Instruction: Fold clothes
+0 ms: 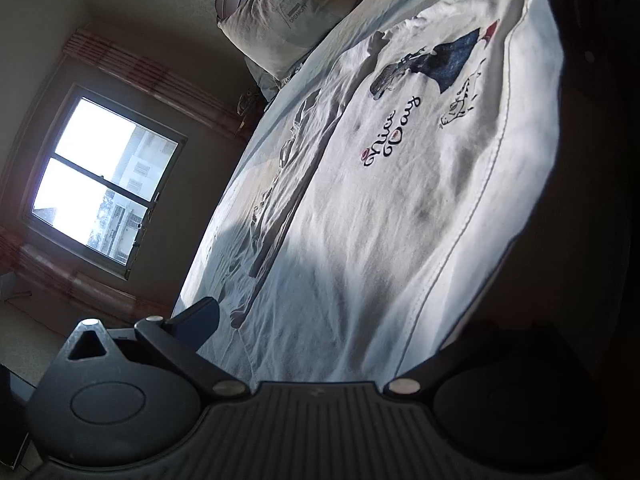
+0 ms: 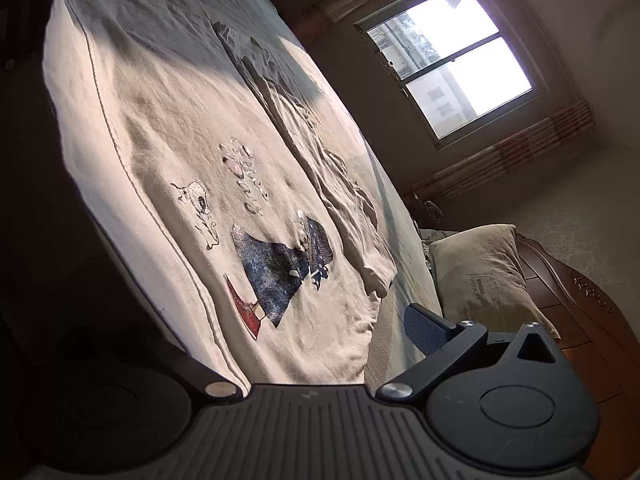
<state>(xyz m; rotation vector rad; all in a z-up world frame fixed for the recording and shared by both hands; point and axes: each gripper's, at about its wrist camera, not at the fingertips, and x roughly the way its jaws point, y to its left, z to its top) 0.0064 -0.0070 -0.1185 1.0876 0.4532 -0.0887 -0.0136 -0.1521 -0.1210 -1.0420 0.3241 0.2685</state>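
Note:
A white T-shirt (image 1: 380,200) with a dark blue and red print and the words "Nice Day" lies flat on the bed, print side up. Its far side is folded in as a wrinkled strip (image 1: 288,160). My left gripper (image 1: 340,320) is open just above the shirt's near end; one finger (image 1: 204,316) shows and the other is lost in shadow. In the right wrist view the same shirt (image 2: 200,140) fills the middle. My right gripper (image 2: 260,332) is open over the printed end, with one blue-padded finger (image 2: 420,324) showing beside the shirt's edge.
The bed sheet (image 1: 360,4) is pale blue. A beige pillow (image 1: 288,12) (image 2: 480,276) leans on a dark wooden headboard (image 2: 560,280). A bright window (image 1: 104,180) (image 2: 452,60) is on the far wall. The near side of the bed falls into deep shadow.

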